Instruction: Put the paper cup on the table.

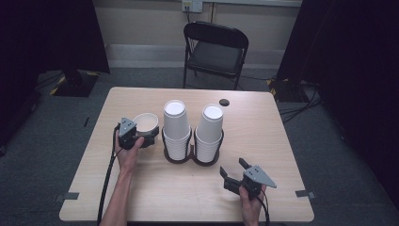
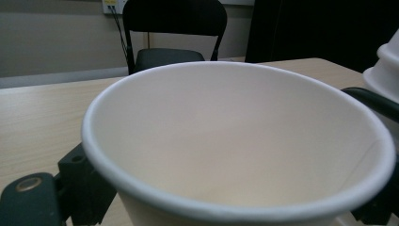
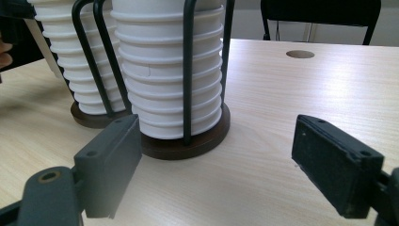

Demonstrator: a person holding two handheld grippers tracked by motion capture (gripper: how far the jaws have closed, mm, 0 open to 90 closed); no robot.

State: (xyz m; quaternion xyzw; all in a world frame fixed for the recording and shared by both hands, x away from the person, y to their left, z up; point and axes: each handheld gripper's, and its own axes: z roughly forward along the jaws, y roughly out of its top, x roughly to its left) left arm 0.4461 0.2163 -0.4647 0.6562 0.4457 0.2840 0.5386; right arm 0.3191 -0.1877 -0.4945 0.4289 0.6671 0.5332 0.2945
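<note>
A white paper cup (image 1: 145, 123) stands upright, mouth up, left of the cup holder, and my left gripper (image 1: 141, 140) is shut on it. In the left gripper view the cup (image 2: 235, 141) sits between the black jaws, its empty inside facing me. Two stacks of upside-down white cups (image 1: 176, 127) (image 1: 209, 131) stand in a dark double holder (image 1: 192, 157) at mid table. My right gripper (image 1: 233, 174) hovers open near the front right, empty. In the right gripper view its jaws stand wide apart before the nearer stack (image 3: 171, 75).
A black folding chair (image 1: 214, 52) stands beyond the table's far edge. A round cable hole (image 1: 224, 102) is in the tabletop near the far edge. Bare wood (image 1: 263, 136) lies right of the holder. Black curtains flank the room.
</note>
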